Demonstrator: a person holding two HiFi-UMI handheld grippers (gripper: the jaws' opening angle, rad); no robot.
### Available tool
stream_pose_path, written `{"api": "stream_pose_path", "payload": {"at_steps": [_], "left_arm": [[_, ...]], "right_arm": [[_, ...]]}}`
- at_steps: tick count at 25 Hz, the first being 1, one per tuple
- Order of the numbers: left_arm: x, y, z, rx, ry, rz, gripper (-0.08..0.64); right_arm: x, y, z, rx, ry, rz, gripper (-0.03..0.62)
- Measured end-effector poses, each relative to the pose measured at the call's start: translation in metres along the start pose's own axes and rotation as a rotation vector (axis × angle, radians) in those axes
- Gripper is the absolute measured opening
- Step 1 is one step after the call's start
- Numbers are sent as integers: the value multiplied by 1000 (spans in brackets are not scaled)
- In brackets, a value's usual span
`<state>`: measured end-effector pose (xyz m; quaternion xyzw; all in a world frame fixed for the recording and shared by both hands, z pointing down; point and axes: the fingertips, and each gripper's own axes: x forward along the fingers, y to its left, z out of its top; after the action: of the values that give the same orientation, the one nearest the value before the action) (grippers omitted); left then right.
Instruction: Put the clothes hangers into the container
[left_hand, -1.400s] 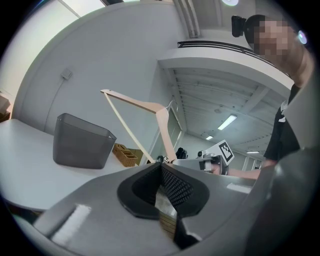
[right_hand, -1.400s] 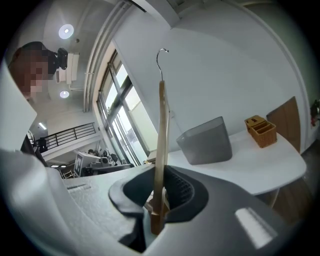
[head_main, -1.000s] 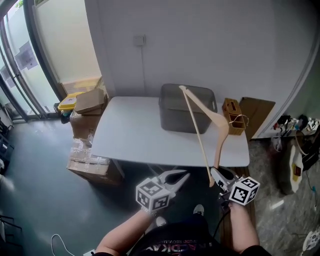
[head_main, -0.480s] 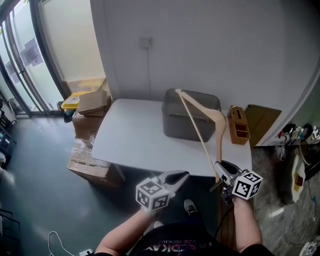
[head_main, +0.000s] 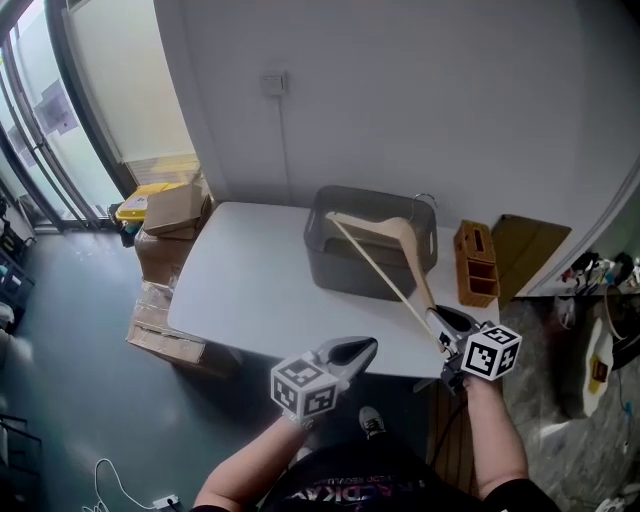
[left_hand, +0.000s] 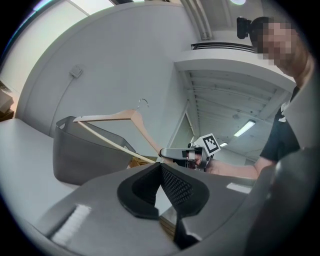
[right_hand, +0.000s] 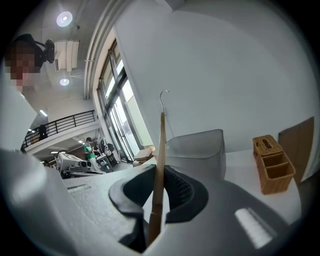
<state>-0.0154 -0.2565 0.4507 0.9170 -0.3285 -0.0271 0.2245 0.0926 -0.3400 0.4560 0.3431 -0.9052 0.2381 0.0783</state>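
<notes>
Our right claw is clamped on one tip of the wooden hanger, so the whole length sticks out ahead of it. We judge that with such a small hold the hanger may turn between the jaws. Its far end or hook may also catch the rim of the grey container. From this claw the hanger runs forward and left, above the container's opening, not yet inside. Our left claw is closed on nothing, well apart from the hanger.

No readable text anywhere; only black-and-white square patterns, without letters, on the cubes of left tool and right tool.
</notes>
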Motion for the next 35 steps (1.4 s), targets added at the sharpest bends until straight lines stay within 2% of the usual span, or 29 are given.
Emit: {"api": "stream_pose_path", "payload": {"at_steps": [5,12,17,22,35], "left_arm": [[36,18,11,-13,-4,32,2],[70,48,23,-28,-28,100,2],[89,67,27,-54,-45,146,2],[100,86,26,-78,-55,195,2],[102,108,22,-118,-62,319,2]], "right_arm": [[20,-47,36,-43,30,11,54],[64,-92,74,-180,114,44,54],[96,-111,72,-228,200,92,54],[122,-118,80,-242,226,158,54],[178,-147,87,-391,376,300,55]]}}
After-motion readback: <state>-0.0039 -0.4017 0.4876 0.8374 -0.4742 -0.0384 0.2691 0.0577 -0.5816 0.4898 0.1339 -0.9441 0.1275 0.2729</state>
